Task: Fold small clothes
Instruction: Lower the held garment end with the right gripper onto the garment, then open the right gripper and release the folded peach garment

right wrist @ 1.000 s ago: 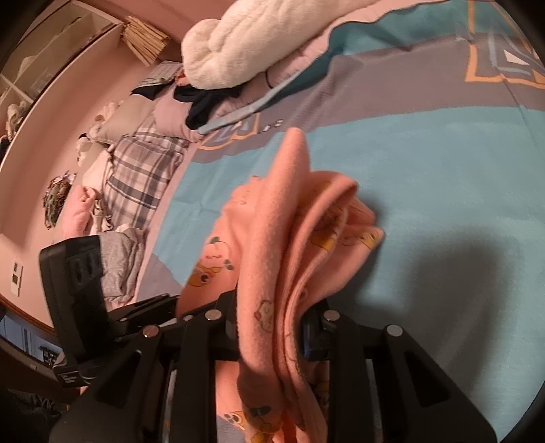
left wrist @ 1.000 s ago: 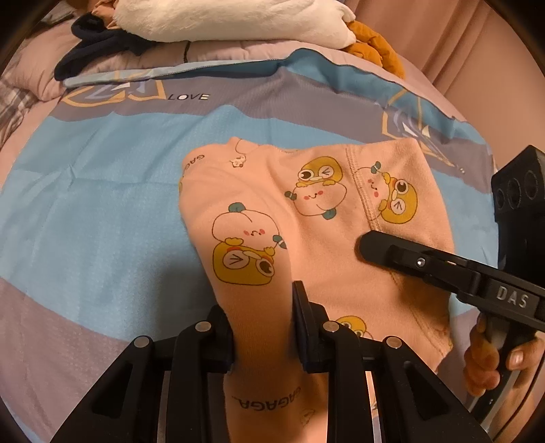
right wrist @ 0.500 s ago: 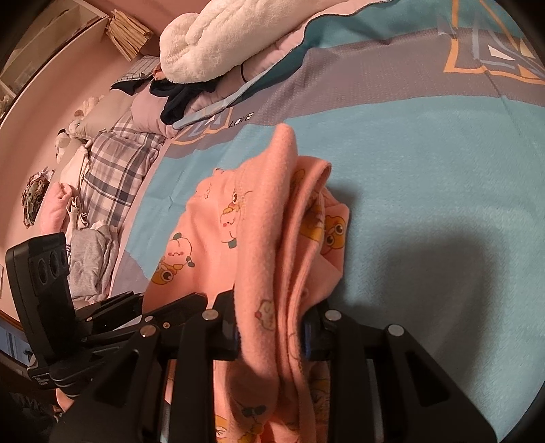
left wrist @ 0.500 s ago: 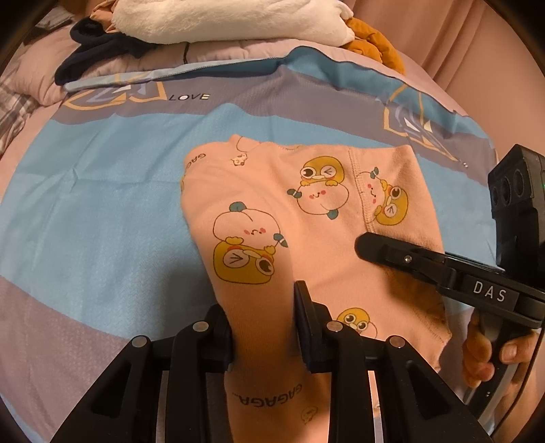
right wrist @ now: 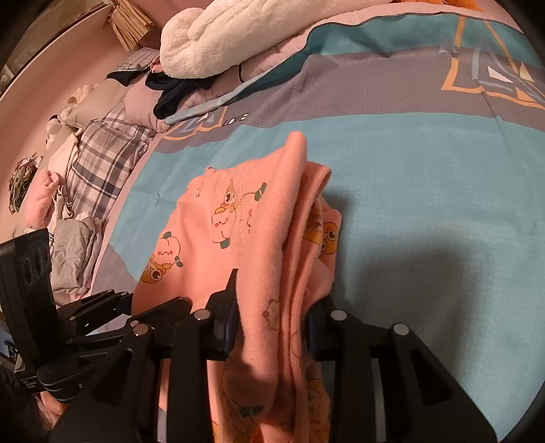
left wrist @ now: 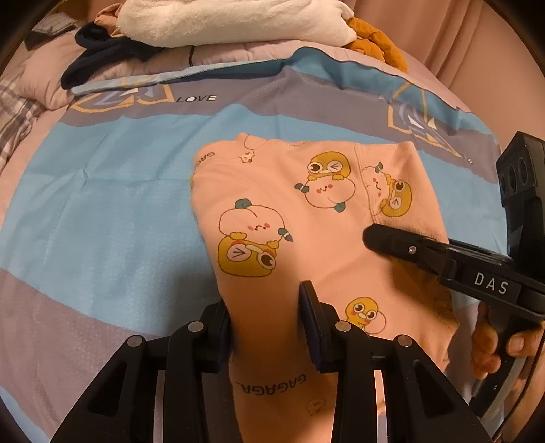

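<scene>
One pink garment (left wrist: 306, 231) lay on the blue-and-grey bedspread (left wrist: 102, 211), with two grippers on it; the left gripper (left wrist: 265, 317) was clamped on its near left edge and the right gripper (right wrist: 272, 317) was clamped on a bunched fold at its right edge. Against the frames a second earlier, the raised right-hand fold had dropped lower and flatter — both grips stayed closed. The long axis ran from the grippers away toward the white blanket (left wrist: 231, 20).

We are in a bedroom at home. A bed (left wrist: 102, 211) spreads ahead of the left hand-held gripper (left wrist: 265, 317), covered in a blue-and-grey quilt printed "LOVE". Beyond it lie a white fluffy blanket (left wrist: 231, 17) and dark clothes (left wrist: 102, 58); to the left of the right hand-held gripper (right wrist: 272, 317) lie plaid bedding (right wrist: 102, 160) and heaped laundry (right wrist: 71, 245).
</scene>
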